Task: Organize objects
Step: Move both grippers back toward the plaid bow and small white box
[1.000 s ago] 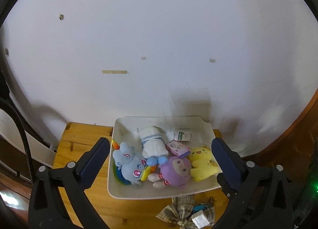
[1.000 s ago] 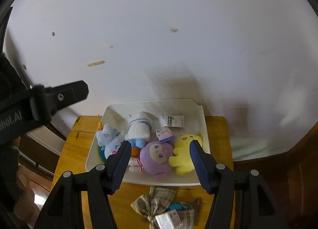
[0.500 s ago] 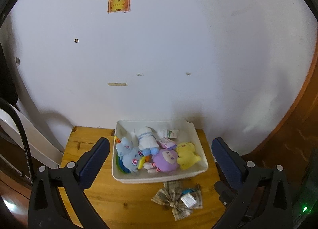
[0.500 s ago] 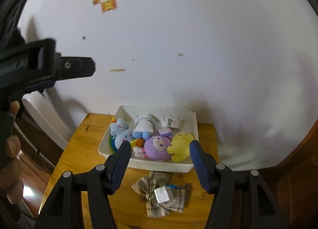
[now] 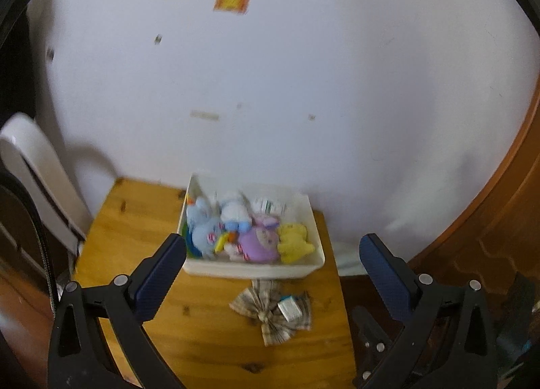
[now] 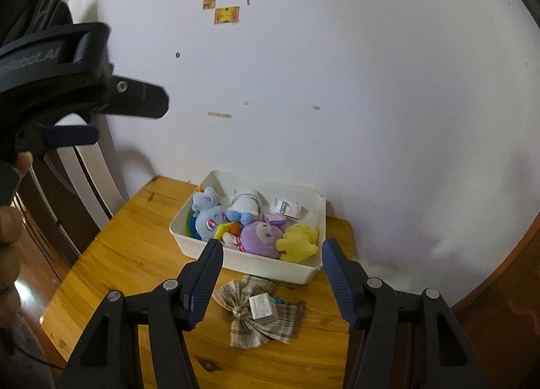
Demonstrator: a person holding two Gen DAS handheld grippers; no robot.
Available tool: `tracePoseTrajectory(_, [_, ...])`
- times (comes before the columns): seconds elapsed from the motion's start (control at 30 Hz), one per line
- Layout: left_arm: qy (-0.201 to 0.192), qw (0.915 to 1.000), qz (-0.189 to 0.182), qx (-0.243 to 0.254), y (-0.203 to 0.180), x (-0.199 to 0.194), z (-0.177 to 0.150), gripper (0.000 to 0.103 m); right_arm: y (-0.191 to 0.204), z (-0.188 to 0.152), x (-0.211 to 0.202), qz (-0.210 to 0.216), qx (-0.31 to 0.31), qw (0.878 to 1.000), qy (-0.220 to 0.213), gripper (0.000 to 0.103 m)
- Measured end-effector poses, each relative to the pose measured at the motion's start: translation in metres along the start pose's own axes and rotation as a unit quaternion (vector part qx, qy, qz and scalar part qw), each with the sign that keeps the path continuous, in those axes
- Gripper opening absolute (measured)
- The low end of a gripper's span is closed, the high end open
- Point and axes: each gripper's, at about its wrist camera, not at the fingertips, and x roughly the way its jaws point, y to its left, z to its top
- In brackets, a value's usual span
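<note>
- we see a white bin (image 6: 270, 266) at the back of a wooden table (image 6: 135, 254), close against the white wall (image 6: 337, 85)
- inside the bin we count a blue plush (image 6: 207, 212) at the left, a white plush with blue feet (image 6: 244, 205) beside it, a purple plush (image 6: 261, 237) toward the front and a yellow plush (image 6: 298, 240) at the right
- a small white carton (image 6: 287, 208) and a little pink packet (image 6: 275, 218) lie in the bin behind the purple and yellow toys
- in front of the bin, on the bare wood, we find a plaid bow (image 6: 258, 316) with a small silvery packet (image 6: 260, 305) resting on its knot
- our right gripper (image 6: 271, 279) hangs above the table's near edge with its jaws apart and nothing between the pads; the bow and the bin's front wall show through the gap
- our left gripper (image 5: 273, 271) is spread wider, also empty, framing the bin and the bow from farther back; this view is blurred
- in the right wrist view the left tool's black body fills the upper left corner, with fingers (image 6: 10, 220) of the hand holding it at the left edge
- two orange stickers (image 6: 226, 14) sit high on the wall
</note>
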Motion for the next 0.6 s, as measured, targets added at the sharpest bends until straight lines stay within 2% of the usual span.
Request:
tracePoseTrajectory(0.17, [0.027,0.9989,0.028,-0.025,0.015,0.019,-0.027,0.102,0.003,-0.019,0.016,0.005,-0.011,1.0,0.017,0.062])
tracePoseTrajectory(0.33, [0.087,0.9941,0.039,-0.052,0.036,0.057,-0.062,0.102,0.006,-0.039,0.041,0.012,-0.021,0.999,0.037,0.062])
tracePoseTrajectory(0.47, [0.132,0.9865,0.053,-0.082,0.052,0.088,-0.088,0.102,0.008,-0.06,0.069,0.016,-0.029,0.997,0.067,0.062])
tracePoseTrajectory(0.6, [0.184,0.9739,0.065,-0.117,0.069,0.123,-0.114,0.102,0.009,-0.084,0.101,0.019,-0.031,0.994,0.107,0.06])
